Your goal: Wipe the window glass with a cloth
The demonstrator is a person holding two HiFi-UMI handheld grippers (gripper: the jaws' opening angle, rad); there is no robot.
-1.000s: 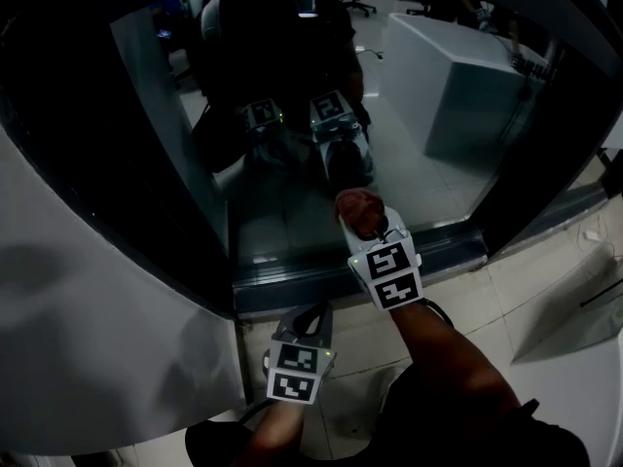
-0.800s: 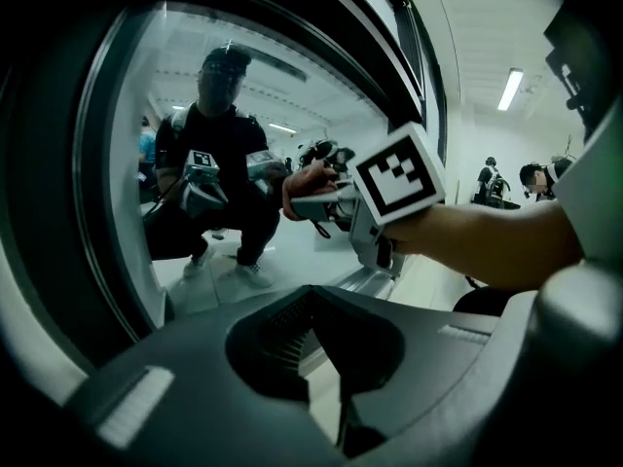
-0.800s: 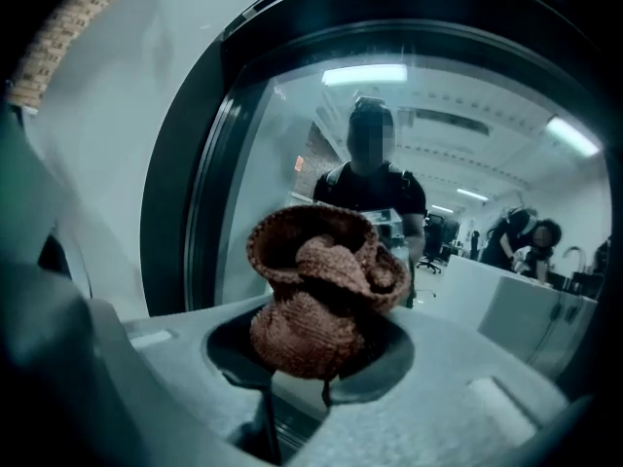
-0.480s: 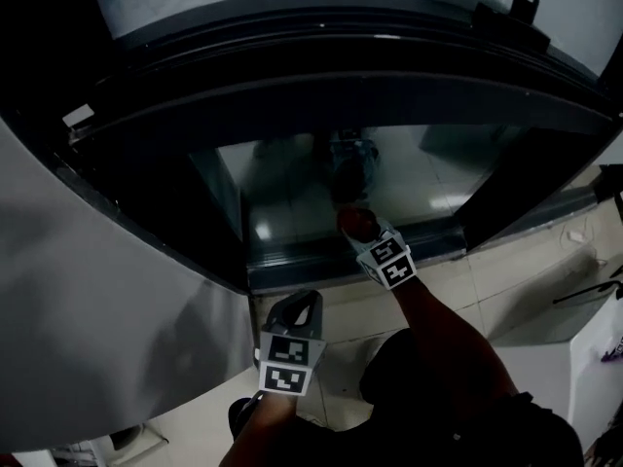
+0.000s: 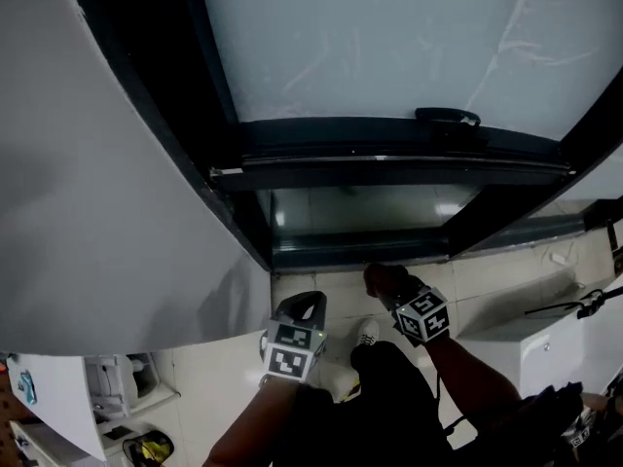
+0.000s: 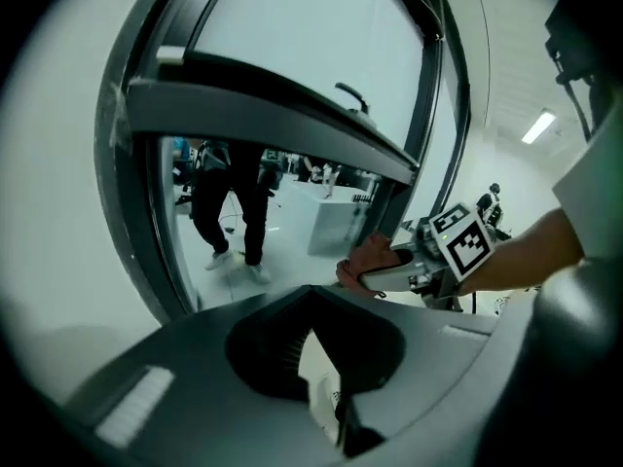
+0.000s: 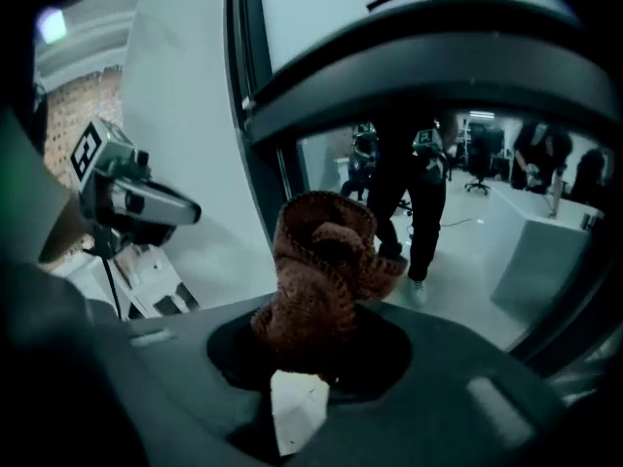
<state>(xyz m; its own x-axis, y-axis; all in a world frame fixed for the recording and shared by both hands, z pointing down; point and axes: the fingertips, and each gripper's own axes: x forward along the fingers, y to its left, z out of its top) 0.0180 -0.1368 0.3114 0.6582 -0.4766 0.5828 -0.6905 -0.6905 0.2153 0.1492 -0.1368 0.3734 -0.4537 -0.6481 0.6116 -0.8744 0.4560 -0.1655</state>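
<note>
My right gripper is clamped on a reddish-brown cloth at the foot of the window. The cloth is a ribbed, knitted fabric bunched into a thick, folded lump. The jaws pinch its lower end, and the rest rises out of them as a twisted roll. Its long axis runs along the jaws and points at the lower glass pane.

From the head view the cloth sits over the pale floor tiles, just beside the dark bottom rail of the frame. I cannot tell whether it touches the rail or the glass.

The lower pane is clear and glossy, and dark-trousered legs in white shoes show in it. Above it a heavy dark crossbar separates it from a tall, milky upper pane. A slim, curved black handle sits at that pane's base. A smooth grey-white wall panel curves down on the left.

My left gripper hangs low and to the side — well apart from the glass. Its jaws are drawn together with nothing between them, and they point towards the window's left frame post.
</note>
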